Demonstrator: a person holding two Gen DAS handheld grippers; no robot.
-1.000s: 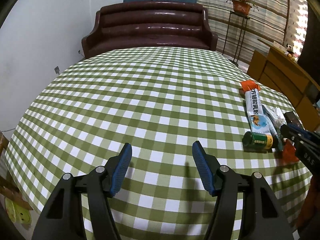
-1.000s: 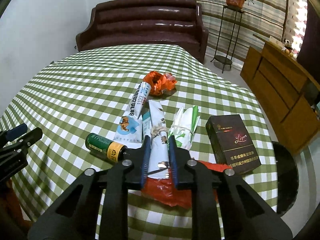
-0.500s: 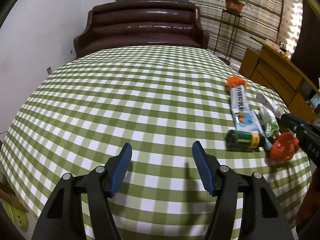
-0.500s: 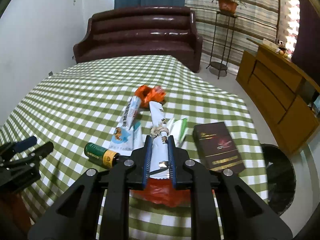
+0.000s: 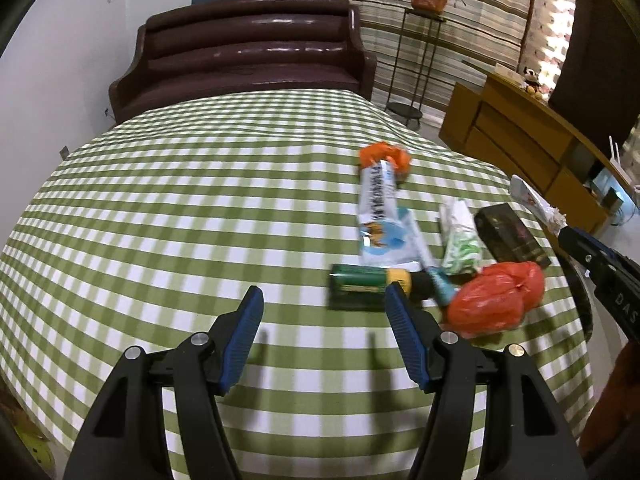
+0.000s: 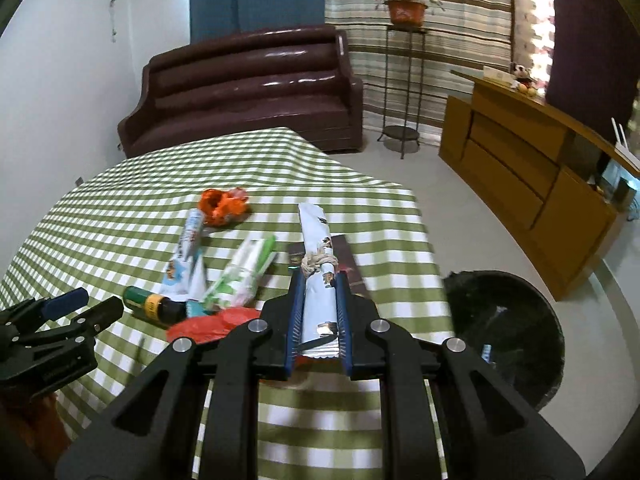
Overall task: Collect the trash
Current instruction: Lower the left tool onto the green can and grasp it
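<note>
My right gripper (image 6: pixel 318 280) is shut on a rolled white wrapper (image 6: pixel 316 264) tied with string and holds it above the table's right edge; it also shows in the left wrist view (image 5: pixel 538 208). My left gripper (image 5: pixel 324 304) is open and empty above the green checked table (image 5: pixel 160 220), just left of the trash. Lying there are a green can (image 5: pixel 360 286), a red plastic bag (image 5: pixel 496 300), a white-blue wrapper (image 5: pixel 378 216), a green-white wrapper (image 5: pixel 460 240), a dark box (image 5: pixel 508 236) and an orange crumpled wrapper (image 5: pixel 384 156).
A black trash bin (image 6: pixel 504 332) stands on the floor right of the table. A brown sofa (image 6: pixel 244 88) is behind the table, a wooden sideboard (image 6: pixel 532 184) at the right, and a plant stand (image 6: pixel 404 80) by the curtain.
My right gripper has lifted the rolled wrapper off the table and swung right toward the bin. My left gripper has moved right, closer to the trash.
</note>
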